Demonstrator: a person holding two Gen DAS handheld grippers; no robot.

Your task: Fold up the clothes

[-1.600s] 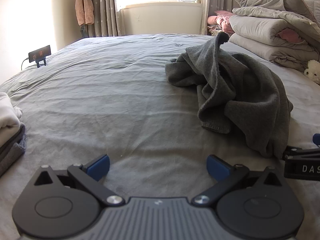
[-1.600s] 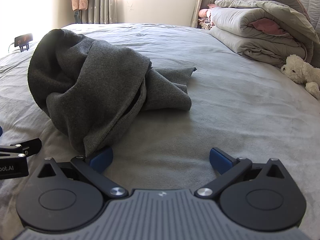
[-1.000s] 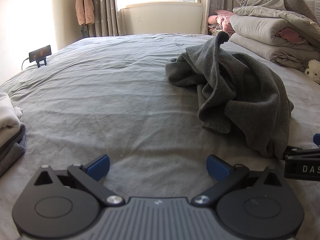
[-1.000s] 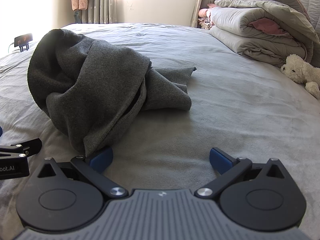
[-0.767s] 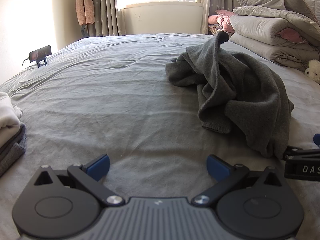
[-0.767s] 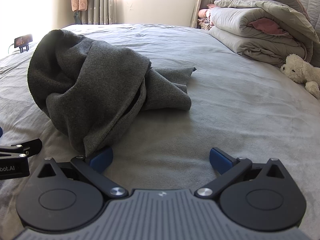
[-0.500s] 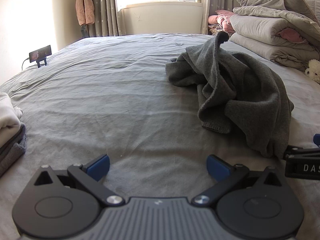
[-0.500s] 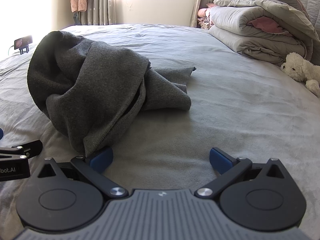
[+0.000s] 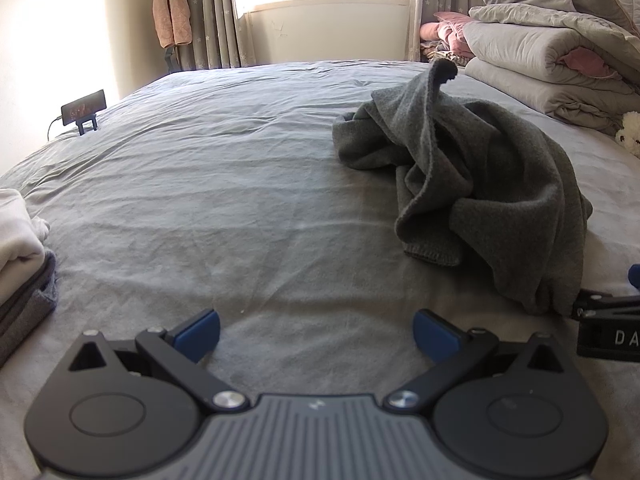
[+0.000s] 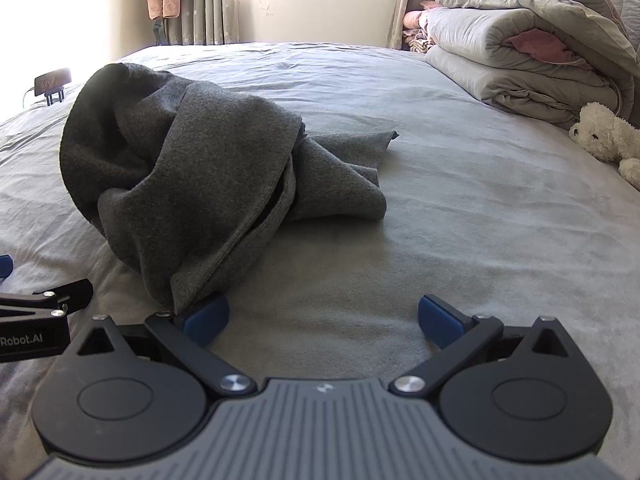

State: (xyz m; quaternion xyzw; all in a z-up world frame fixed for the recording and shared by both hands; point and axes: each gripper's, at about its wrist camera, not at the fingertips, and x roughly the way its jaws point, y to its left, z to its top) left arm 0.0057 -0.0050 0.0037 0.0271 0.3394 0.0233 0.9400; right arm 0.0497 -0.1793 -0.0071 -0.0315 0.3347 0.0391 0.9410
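A crumpled dark grey garment (image 9: 480,184) lies heaped on the grey bed sheet (image 9: 240,184), to the right of my left gripper (image 9: 316,336). That gripper is open over bare sheet. In the right wrist view the same garment (image 10: 192,168) rises ahead and to the left, and its lowest corner hangs right at the left blue pad (image 10: 204,318). My right gripper (image 10: 322,320) is wide and its jaws are closing, with only bare sheet between the pads. Each gripper's black body shows at the edge of the other's view.
A folded stack of white and grey clothes (image 9: 20,256) sits at the left edge. Rolled quilts (image 10: 520,52) pile up at the far right, with a white plush toy (image 10: 604,136) beside them. A phone on a stand (image 9: 83,108) is at the far left.
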